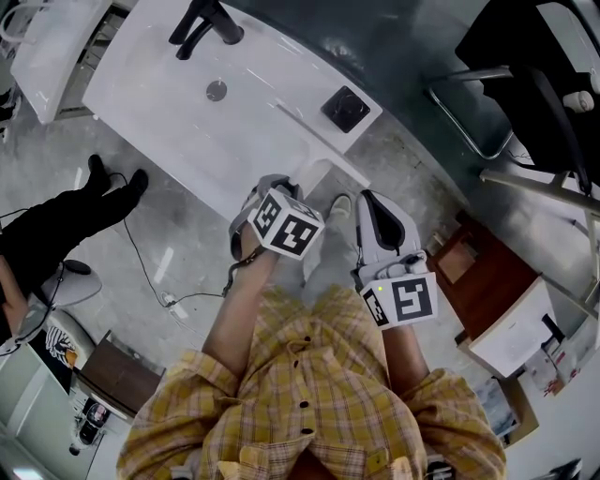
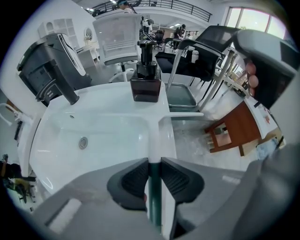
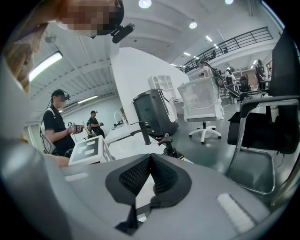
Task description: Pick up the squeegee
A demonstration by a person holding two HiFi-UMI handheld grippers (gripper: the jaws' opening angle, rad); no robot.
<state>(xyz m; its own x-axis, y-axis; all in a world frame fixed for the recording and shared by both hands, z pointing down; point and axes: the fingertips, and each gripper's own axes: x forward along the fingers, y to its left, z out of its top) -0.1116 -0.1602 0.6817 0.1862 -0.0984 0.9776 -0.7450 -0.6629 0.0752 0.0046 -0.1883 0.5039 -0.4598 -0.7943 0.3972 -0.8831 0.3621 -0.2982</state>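
Note:
The squeegee (image 2: 154,136) lies on the right rim of the white sink (image 2: 93,126), its white handle running away from me to a crossbar blade. My left gripper (image 2: 154,166) points steeply down and is shut on the squeegee's dark green handle end, one pad on each side. From the head view the squeegee (image 1: 314,169) sits at the sink's (image 1: 159,94) near corner, just ahead of the left gripper (image 1: 281,183). My right gripper (image 1: 367,199) hangs to the right of it, off the sink. In its own view the right gripper (image 3: 150,159) is shut on nothing.
A black faucet (image 1: 202,23) and a black soap dispenser (image 1: 345,108) stand on the sink. An office chair (image 1: 525,84) and a wooden stool (image 1: 487,281) are on the right. Another person's legs (image 1: 66,216) and floor cables (image 1: 178,300) are on the left.

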